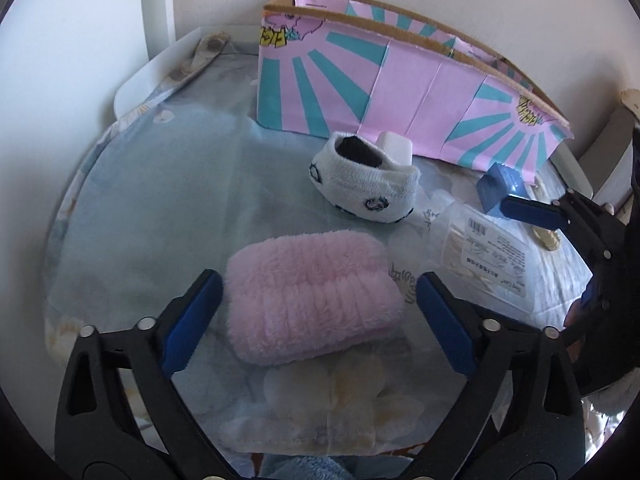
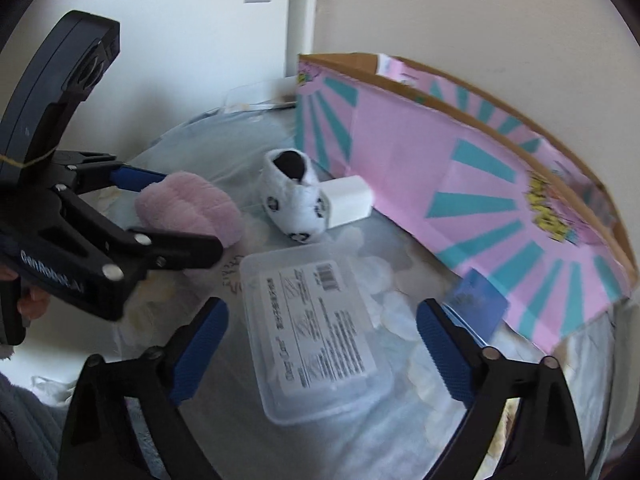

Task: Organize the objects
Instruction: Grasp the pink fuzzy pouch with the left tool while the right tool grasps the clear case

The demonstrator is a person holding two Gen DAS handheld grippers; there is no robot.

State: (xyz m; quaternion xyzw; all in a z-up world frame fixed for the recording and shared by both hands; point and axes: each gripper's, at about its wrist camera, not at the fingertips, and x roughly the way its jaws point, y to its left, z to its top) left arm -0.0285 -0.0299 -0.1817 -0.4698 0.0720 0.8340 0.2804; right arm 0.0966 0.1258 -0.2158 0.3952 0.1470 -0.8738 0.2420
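Observation:
A fluffy pink folded cloth [image 1: 312, 292] lies on the blue floral tablecloth, between the open fingers of my left gripper [image 1: 318, 320]; the pads stand either side without squeezing it. It also shows in the right wrist view [image 2: 188, 208] with the left gripper [image 2: 176, 216] around it. A clear plastic box with a label [image 2: 316, 328] lies between the open fingers of my right gripper [image 2: 322, 344]; it also shows in the left wrist view [image 1: 480, 256]. A white sock roll with a dark centre [image 1: 364, 184] [image 2: 296, 200] lies in the middle, next to a small white block [image 2: 348, 200].
A pink and teal cardboard box [image 1: 400, 80] [image 2: 460, 200] stands open along the back by the wall. A small blue box [image 1: 502, 188] [image 2: 476, 300] leans at its foot. The tablecloth [image 1: 160, 208] covers the table; a white wall is behind.

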